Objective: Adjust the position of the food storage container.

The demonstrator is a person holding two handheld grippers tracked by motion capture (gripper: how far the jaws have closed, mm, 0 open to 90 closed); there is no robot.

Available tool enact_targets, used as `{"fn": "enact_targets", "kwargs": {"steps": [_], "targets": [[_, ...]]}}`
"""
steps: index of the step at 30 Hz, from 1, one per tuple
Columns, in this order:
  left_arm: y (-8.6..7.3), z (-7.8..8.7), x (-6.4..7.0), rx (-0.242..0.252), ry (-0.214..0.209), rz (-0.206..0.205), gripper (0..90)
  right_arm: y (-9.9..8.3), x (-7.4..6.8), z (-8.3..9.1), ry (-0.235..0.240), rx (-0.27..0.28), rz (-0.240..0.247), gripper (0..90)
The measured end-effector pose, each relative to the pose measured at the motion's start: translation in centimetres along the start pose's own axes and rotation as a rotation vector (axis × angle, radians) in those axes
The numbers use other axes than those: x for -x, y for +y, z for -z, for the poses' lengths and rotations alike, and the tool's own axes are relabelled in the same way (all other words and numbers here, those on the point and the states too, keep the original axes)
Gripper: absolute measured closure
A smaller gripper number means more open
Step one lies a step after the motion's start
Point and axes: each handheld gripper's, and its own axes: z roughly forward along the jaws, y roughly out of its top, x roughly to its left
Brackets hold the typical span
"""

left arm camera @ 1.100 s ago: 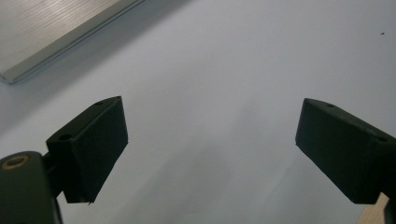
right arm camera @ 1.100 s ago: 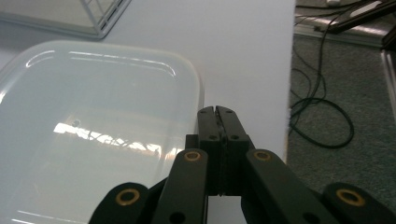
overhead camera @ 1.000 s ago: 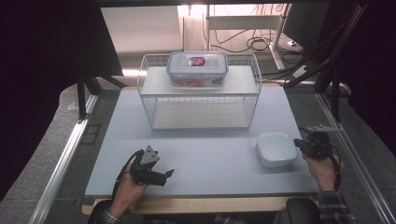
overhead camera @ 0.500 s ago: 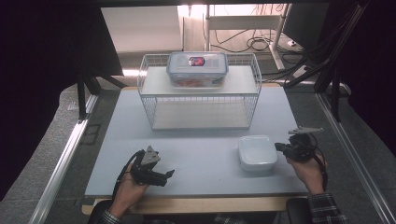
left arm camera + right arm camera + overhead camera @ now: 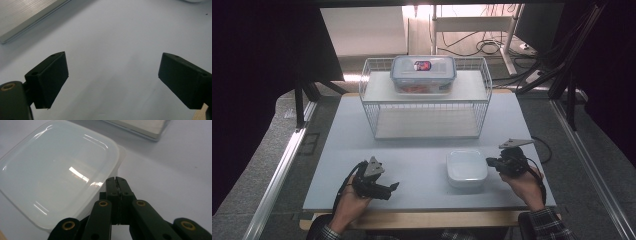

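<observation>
one white container [image 5: 467,168], pushed leftward across the table [image 5: 422,150] by the closed right tongs [image 5: 490,163] touching its 3 o'clock rim, now near centre-front; left tongs [image 5: 393,187] idle, wide open.

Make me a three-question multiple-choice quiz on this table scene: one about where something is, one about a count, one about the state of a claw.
1. Where does the clear lidded container sit?
A. on top of the wire rack
B. inside the rack
C. on the table in front of the rack

2. How many white tubs lie on the table?
A. three
B. two
C. one

3. How do the left claw's jaws stand?
A. shut on the tub
B. wide apart over bare table
C. shut on nothing

Answers: 1 A, the high view shows it on the rack's top shelf. 2 C, a single tub lies beside the right claw. 3 B, the left gripper view shows bare table between the spread jaws.
</observation>
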Motion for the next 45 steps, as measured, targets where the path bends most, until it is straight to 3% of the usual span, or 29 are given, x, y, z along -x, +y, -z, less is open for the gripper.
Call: {"fn": "enact_targets", "kwargs": {"steps": [7,24,29,33,36,38,45], "targets": [[0.0,-0.1,0.0,-0.006,0.002,0.000,8.9,0.3,-1.7,-0.5,0.059,-0.006,0.013,88.8],[-0.1,-0.3,-0.1,-0.012,-0.003,0.011,8.8,1.6,-6.2,-2.9,0.168,0.049,0.053,88.8],[-0.1,-0.3,-0.1,-0.014,-0.003,0.019,8.3,1.9,-7.1,-3.5,0.188,0.058,0.059,88.9],[-0.2,-0.4,-0.2,-0.011,-0.007,0.022,7.8,2.0,-7.8,-3.7,0.179,0.068,0.096,88.1],[-0.2,-0.3,-0.2,-0.002,-0.010,0.022,7.7,2.0,-7.8,-3.4,0.147,0.086,0.107,83.0],[-0.3,-0.3,-0.3,0.003,-0.014,0.019,7.5,1.9,-7.7,-2.9,0.097,0.115,0.113,76.3],[-0.5,-0.5,-0.5,0.036,-0.029,0.013,4.3,1.4,-6.6,-2.2,0.084,0.145,0.090,45.9]]}}
